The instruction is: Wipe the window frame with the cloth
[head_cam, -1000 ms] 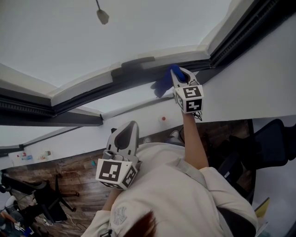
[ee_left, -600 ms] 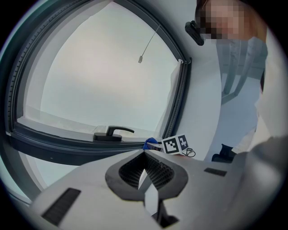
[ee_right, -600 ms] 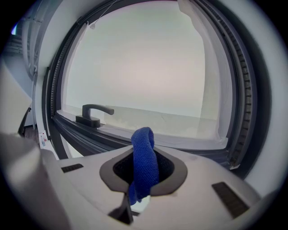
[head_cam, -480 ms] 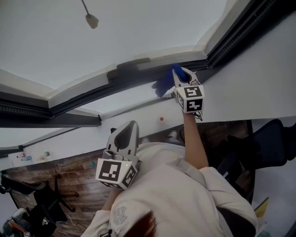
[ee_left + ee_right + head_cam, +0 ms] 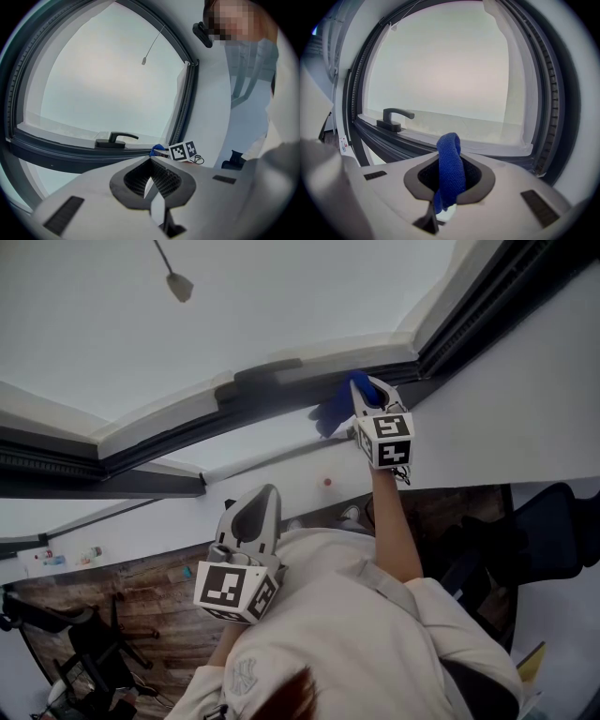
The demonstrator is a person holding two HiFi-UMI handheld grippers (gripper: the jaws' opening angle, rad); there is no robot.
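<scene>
A blue cloth [image 5: 450, 171] is pinched in my right gripper [image 5: 449, 180], which is shut on it. In the head view the right gripper [image 5: 366, 401] is raised to the dark window frame [image 5: 272, 395], and the cloth [image 5: 335, 407] rests against the frame near its corner. The frame's lower rail [image 5: 408, 136] and right side [image 5: 555, 108] show in the right gripper view. My left gripper [image 5: 251, 521] hangs lower near the person's chest, jaws shut with nothing between them. From the left gripper view the cloth [image 5: 157, 150] is a small blue patch by the right gripper's marker cube [image 5: 183, 151].
A dark window handle [image 5: 393, 117] sits on the lower rail left of the cloth. A pull cord with a weight [image 5: 176, 282] hangs before the pane. The white wall [image 5: 525, 399] runs right of the frame. Office chairs [image 5: 534, 540] stand on the wooden floor below.
Almost nothing has changed; the view has shifted a little, and the right gripper still holds the cloth at the same spot on the frame.
</scene>
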